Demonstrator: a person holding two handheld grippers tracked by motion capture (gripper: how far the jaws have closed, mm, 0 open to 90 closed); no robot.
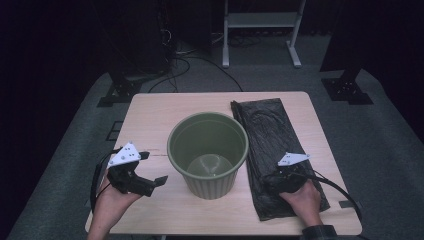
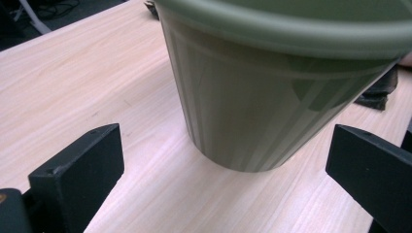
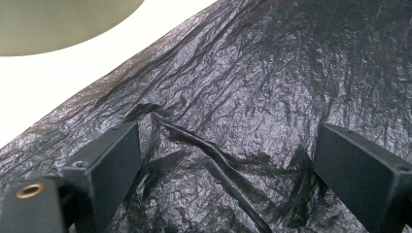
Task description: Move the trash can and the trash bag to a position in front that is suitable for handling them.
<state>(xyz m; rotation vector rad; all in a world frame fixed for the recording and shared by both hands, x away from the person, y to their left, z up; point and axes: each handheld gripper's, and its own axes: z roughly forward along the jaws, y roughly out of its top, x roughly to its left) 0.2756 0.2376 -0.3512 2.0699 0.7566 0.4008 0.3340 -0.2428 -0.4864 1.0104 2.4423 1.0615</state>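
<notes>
I am finding no words, labels, brand marks, numbers or signs that I can read in any of the views.
</notes>
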